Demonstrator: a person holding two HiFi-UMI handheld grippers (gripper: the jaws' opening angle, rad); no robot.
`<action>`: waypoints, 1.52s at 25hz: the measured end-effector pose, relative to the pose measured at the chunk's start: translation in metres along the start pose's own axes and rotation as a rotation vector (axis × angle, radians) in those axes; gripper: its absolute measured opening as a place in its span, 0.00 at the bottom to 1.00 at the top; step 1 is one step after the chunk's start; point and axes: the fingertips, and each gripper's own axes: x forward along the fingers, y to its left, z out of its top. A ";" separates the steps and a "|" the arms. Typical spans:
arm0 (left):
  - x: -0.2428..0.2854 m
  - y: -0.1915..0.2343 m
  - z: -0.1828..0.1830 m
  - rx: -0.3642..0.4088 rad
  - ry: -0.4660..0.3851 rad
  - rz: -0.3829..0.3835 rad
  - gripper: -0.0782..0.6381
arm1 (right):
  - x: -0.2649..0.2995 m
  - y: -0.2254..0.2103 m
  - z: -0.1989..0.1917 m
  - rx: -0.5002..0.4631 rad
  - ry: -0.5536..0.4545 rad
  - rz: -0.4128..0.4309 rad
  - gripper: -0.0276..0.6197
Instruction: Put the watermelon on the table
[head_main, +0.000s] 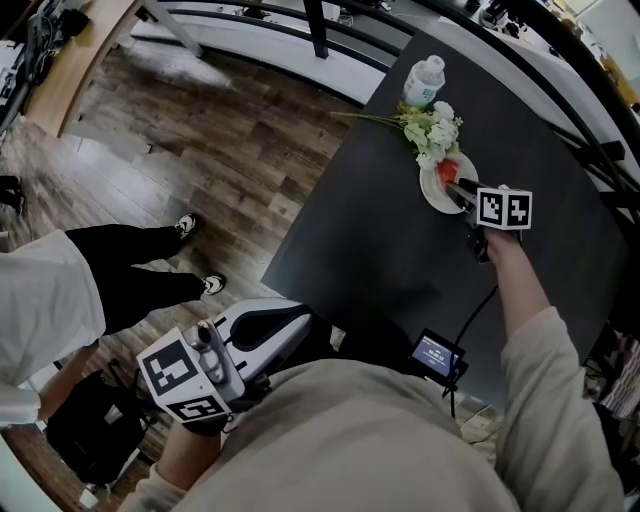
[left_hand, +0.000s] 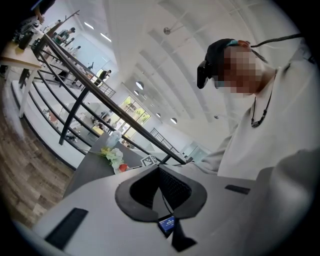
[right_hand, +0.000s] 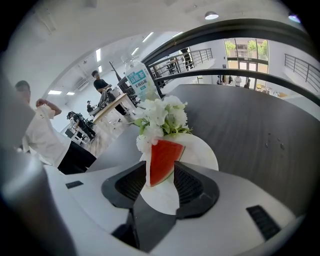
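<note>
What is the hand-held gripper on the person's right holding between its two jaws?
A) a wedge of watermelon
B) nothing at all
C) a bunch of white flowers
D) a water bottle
A: in the right gripper view, the right hand-held gripper has its jaws closed on the two sides of a red watermelon wedge, in front of the white plate.

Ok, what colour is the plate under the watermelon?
Plain white, no pattern. The right gripper view shows the plate best, beneath the red watermelon.
</note>
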 end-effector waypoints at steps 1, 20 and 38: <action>0.000 -0.001 0.001 0.005 0.002 -0.004 0.11 | -0.002 0.001 0.000 0.004 -0.003 0.006 0.33; 0.013 -0.036 0.042 0.185 0.047 -0.206 0.11 | -0.131 0.057 0.011 0.018 -0.219 0.084 0.09; 0.078 -0.134 0.039 0.298 0.160 -0.545 0.11 | -0.323 0.182 -0.026 -0.011 -0.545 0.139 0.07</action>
